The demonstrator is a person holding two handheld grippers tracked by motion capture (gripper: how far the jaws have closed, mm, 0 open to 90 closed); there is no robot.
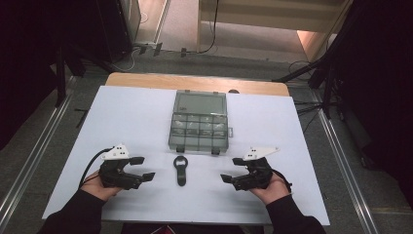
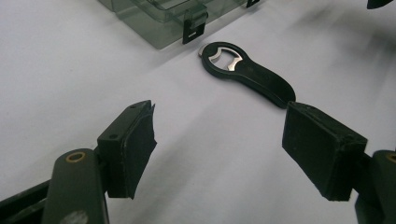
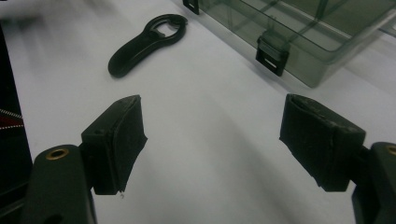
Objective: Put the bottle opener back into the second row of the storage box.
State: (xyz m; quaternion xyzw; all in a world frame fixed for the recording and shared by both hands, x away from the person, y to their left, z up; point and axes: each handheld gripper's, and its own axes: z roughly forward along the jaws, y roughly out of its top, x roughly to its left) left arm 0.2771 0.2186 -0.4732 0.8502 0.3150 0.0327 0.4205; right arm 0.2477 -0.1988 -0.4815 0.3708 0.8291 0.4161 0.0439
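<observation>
A black bottle opener [image 1: 181, 171] lies flat on the white surface [image 1: 136, 122] near the front edge, its ring end pointing toward a closed smoky-clear compartment box [image 1: 199, 121] just beyond it at the centre. The left tongs [image 1: 144, 167] rest to the left of the opener and the right tongs [image 1: 231, 169] to its right. Both have their jaws spread apart and hold nothing.
</observation>
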